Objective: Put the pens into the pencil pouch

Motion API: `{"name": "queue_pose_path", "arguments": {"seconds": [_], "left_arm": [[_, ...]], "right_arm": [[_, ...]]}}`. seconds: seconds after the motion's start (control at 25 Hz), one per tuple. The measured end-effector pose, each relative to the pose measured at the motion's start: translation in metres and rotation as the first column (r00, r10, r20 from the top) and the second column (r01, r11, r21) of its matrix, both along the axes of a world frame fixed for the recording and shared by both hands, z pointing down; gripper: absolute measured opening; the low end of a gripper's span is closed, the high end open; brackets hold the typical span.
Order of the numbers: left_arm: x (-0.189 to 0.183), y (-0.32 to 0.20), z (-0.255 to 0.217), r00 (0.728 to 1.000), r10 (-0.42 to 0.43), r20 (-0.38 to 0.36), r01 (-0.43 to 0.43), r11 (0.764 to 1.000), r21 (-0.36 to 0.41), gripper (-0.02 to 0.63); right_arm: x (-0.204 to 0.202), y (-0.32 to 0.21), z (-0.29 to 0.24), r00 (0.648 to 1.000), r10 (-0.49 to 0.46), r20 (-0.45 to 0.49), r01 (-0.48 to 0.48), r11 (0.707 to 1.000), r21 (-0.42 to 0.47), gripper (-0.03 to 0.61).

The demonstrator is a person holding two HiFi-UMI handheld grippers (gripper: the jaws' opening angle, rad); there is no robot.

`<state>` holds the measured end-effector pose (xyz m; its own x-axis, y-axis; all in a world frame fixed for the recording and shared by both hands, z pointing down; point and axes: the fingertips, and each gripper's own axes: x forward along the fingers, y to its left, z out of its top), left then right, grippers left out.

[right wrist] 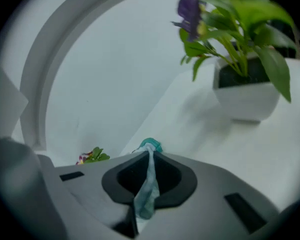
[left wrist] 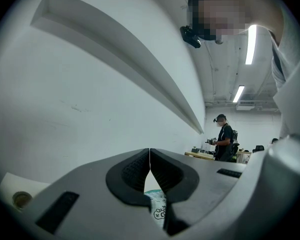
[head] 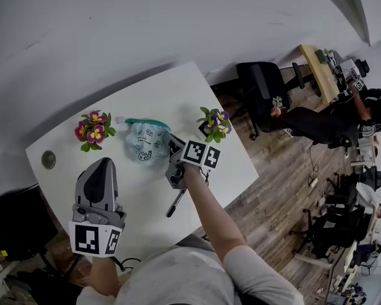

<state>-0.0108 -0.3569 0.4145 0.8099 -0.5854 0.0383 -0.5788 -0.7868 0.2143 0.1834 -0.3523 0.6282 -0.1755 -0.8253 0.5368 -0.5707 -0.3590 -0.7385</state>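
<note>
Head view: a white table point(head: 153, 94) carries the pencil pouch point(head: 145, 142), pale and see-through with a teal zip edge, lying near the middle towards the far edge. One flowering plant point(head: 93, 130) stands to the pouch's left and a second plant point(head: 214, 123) to its right near the right edge. The right gripper point(head: 171, 146) reaches the pouch's right end. A dark pen point(head: 176, 203) lies on the table by the near edge, beside the right forearm and outside the pouch. The left gripper point(head: 102, 165) hangs over the table's near left part, apart from the pouch. A round grommet point(head: 48, 159) sits in the left corner.

Left gripper view: the jaws are pressed together with nothing between them. A bit of the pouch point(left wrist: 158, 207) shows below them, beyond the tips. A person point(left wrist: 224, 140) stands far off by a desk.

Right gripper view: the jaws are clamped on a fold of the pouch's edge point(right wrist: 148, 186), its teal end poking out past the tips. The second plant's white pot point(right wrist: 246, 96) stands on the table at upper right.
</note>
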Motion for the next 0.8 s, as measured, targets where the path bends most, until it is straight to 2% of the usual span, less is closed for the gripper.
{"name": "queue_pose_path", "arguments": {"seconds": [0.12, 0.28, 0.4, 0.56, 0.72, 0.8], "left_arm": [[-0.001, 0.0, 0.001, 1.0, -0.006, -0.002, 0.006, 1.0, -0.002, 0.025], [-0.001, 0.003, 0.0, 1.0, -0.007, -0.004, 0.007, 1.0, 0.0, 0.025], [-0.001, 0.005, -0.002, 1.0, -0.005, -0.004, 0.005, 1.0, 0.006, 0.025], [0.0, 0.013, -0.006, 1.0, -0.002, -0.002, 0.002, 1.0, 0.017, 0.025], [0.001, 0.022, -0.01, 1.0, -0.001, 0.002, 0.001, 1.0, 0.02, 0.025], [0.001, 0.027, -0.012, 1.0, -0.001, 0.003, 0.001, 1.0, 0.023, 0.025]], "right_arm": [[-0.007, -0.003, -0.02, 0.98, -0.08, -0.18, 0.095, 0.992, 0.079, 0.038], [-0.019, -0.001, -0.047, 0.892, -0.159, -0.423, 0.239, 0.96, 0.143, 0.037], [-0.028, 0.004, -0.066, 0.804, -0.18, -0.567, 0.322, 0.933, 0.16, 0.037], [-0.04, 0.014, -0.094, 0.664, -0.181, -0.726, 0.42, 0.893, 0.161, 0.037], [-0.05, 0.029, -0.116, 0.514, -0.183, -0.838, 0.497, 0.86, 0.117, 0.037], [-0.054, 0.037, -0.126, 0.453, -0.162, -0.877, 0.519, 0.847, 0.111, 0.037]]}}
